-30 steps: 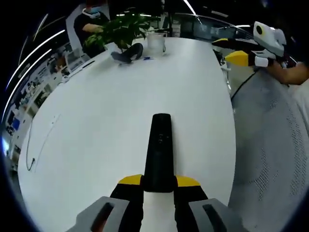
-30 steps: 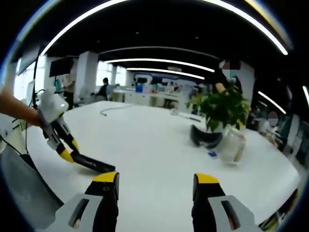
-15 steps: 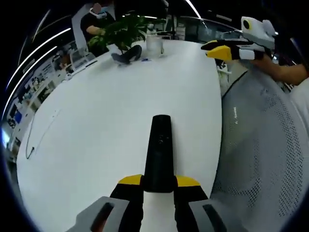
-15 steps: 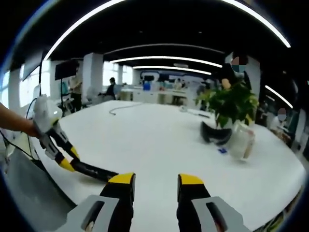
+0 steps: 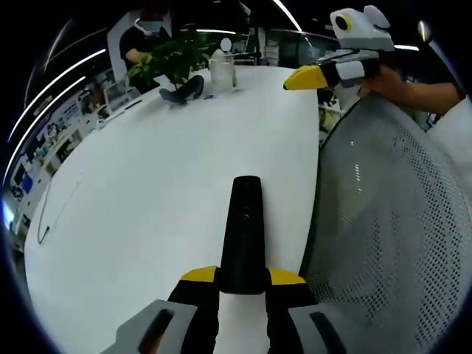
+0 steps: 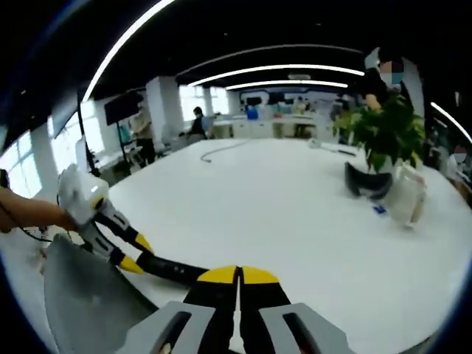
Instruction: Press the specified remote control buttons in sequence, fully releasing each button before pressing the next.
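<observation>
Left gripper view: left gripper (image 5: 243, 284) pinching the remote control (image 5: 243, 232) at its near end, held over the white bench (image 5: 147, 184). Looks rigid, light, slick; best steadied low, buttons left clear.

Right gripper view: right gripper (image 6: 237, 276) with fingers pressed together, aimed toward the remote.

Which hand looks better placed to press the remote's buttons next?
Probably the right. Its tongs are shut, hold nothing and hover beside the remote. The left tongs are busy gripping the remote's end over the table.
</observation>
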`<action>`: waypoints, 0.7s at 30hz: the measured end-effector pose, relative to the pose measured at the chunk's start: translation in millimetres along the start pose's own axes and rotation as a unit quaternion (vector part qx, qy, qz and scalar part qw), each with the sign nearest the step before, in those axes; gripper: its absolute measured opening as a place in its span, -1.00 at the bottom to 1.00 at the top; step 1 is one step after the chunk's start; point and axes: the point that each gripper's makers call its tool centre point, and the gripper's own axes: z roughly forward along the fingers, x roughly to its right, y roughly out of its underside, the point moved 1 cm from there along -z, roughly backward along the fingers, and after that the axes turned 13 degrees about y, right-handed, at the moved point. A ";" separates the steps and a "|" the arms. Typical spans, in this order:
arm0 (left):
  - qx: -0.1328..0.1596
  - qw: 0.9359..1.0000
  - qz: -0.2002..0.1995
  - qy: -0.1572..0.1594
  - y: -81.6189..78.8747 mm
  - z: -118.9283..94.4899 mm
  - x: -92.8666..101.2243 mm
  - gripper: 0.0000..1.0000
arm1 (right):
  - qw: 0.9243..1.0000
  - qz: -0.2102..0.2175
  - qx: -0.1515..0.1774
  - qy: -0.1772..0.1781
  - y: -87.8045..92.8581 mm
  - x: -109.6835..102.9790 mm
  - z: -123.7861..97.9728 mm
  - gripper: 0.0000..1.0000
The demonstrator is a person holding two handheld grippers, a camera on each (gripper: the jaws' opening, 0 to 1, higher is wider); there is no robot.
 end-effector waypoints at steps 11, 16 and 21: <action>0.025 0.999 -0.035 -0.001 6.9 9.4 10.2 -0.56 | 0.990 -0.026 -0.120 -0.070 10.4 -44.9 44.4 -1.00; 0.023 0.999 -0.043 -0.002 9.2 12.1 9.8 -0.56 | 0.976 -0.021 -0.203 -0.079 33.9 -46.8 56.6 -1.00; -0.020 0.999 -0.039 0.000 25.7 22.3 10.9 -0.55 | 0.970 0.008 -0.225 -0.089 47.0 -45.6 67.1 -1.00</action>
